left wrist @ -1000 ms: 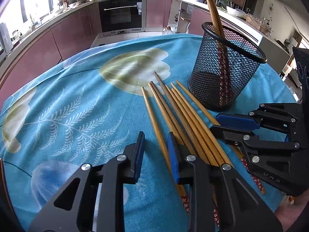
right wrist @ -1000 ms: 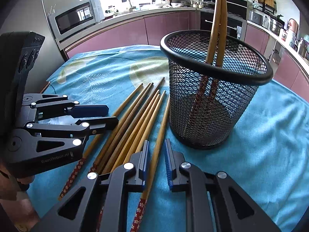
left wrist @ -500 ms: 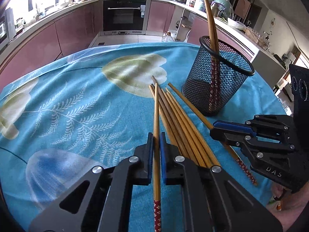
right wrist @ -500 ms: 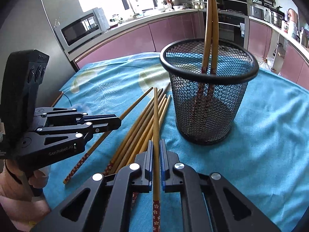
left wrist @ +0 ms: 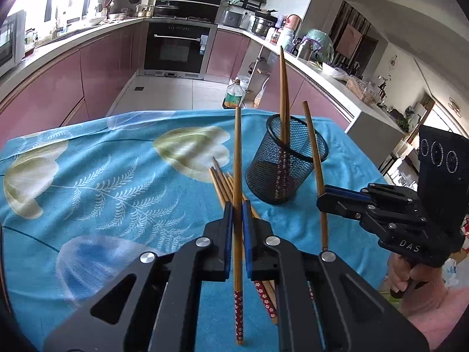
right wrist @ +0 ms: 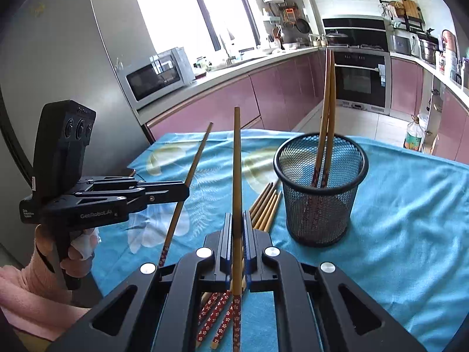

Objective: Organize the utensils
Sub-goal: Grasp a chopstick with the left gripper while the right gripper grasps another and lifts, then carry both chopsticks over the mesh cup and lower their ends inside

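My left gripper is shut on a wooden chopstick with a red flowered end, lifted off the cloth and pointing up and away. My right gripper is shut on another such chopstick, also raised. Each gripper shows in the other's view, the right gripper and the left gripper, each with its chopstick slanting up. A black mesh cup stands on the table with two chopsticks upright in it. Several more chopsticks lie in a bundle beside the cup.
The table wears a blue cloth with leaf and flower prints. A person's hand in a pink sleeve holds the left gripper. Beyond the table are pink kitchen cabinets, an oven and a microwave.
Both grippers closed on one chopstick each, then rose with them off the bundle. The cup and table now look farther away and lower in both views.
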Available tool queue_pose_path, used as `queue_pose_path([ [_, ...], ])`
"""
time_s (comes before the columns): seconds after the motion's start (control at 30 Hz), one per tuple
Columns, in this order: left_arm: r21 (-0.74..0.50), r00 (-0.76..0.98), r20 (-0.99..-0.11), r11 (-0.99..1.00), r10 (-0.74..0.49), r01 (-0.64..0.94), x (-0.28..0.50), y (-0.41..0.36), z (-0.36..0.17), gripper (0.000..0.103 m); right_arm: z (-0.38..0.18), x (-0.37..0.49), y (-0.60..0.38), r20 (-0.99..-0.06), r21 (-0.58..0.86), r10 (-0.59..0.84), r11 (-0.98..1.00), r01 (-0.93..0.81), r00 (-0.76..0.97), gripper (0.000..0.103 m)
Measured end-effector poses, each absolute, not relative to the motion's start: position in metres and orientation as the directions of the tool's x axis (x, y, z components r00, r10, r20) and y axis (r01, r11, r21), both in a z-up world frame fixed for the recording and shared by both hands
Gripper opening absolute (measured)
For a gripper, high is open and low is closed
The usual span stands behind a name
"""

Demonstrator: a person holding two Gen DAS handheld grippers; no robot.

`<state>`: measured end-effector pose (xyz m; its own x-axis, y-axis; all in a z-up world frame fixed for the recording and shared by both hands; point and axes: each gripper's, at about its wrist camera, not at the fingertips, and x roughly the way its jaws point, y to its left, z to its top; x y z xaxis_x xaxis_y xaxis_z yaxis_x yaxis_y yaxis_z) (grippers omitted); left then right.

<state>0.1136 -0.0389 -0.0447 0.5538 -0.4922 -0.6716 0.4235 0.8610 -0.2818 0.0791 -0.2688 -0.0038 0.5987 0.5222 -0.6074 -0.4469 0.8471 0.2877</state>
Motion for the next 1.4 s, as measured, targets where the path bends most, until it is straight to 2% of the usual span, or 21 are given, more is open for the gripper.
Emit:
queue_pose_path([
  [0.4, -0.346, 0.568, -0.602, 0.824, -0.562, 0.449, 0.087, -0.023, -0.023, 0.007, 0.015, 0.069, -0.269, -0.547, 0.269, 0.543, 0.835, -0.480, 0.637, 0.006],
  [0.8, -0.328, 0.639, -0.499, 0.810, -0.585, 0.486, 0.064, -0.009, 0.021, 0.007, 0.045, 0.063, -0.272, -0.472, 0.221, 0.537, 0.840, -0.496, 0.699, 0.006],
  [1.4, -0.305, 0.687, -0.373, 0.782, -0.623, 0.544, 0.093, -0.042, 0.090, 0.007, 0.094, 0.079, -0.296, -0.398, 0.151, 0.473, 0.879, -0.453, 0.786, 0.006],
])
